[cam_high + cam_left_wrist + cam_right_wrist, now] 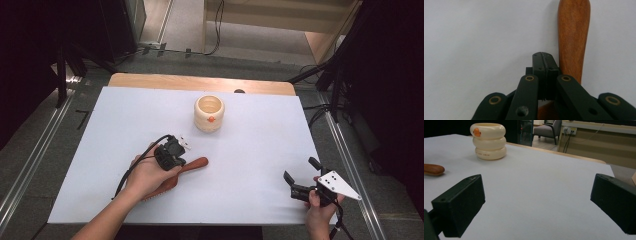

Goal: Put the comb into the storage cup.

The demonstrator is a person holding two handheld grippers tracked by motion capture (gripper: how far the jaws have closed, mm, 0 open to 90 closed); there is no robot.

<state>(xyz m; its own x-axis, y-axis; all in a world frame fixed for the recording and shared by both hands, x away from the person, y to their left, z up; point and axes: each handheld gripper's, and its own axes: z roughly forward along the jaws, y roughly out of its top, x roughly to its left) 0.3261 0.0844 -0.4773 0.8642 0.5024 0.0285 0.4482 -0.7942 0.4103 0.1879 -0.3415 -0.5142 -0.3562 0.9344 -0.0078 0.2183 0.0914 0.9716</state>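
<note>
A brown wooden utensil (196, 164) lies on the white table sheet (250, 150), its rounded handle (573, 32) pointing right. My left gripper (171, 154) hovers right over it with both jaws pressed together and nothing between them (544, 62); the handle runs beside and beneath the jaws. A cream ribbed cup (209, 113) with an orange spot stands upright at the back middle, and appears as the cup (489, 141) at the upper left of the right gripper view. My right gripper (301, 176) rests near the front right edge, jaws wide apart (539, 195), holding nothing.
The wooden tabletop edge (200, 81) shows beyond the sheet. Metal rails (350, 165) run along both sides of the table. Cables and stand legs (320, 75) lie on the floor behind. A chair (549, 130) stands far off.
</note>
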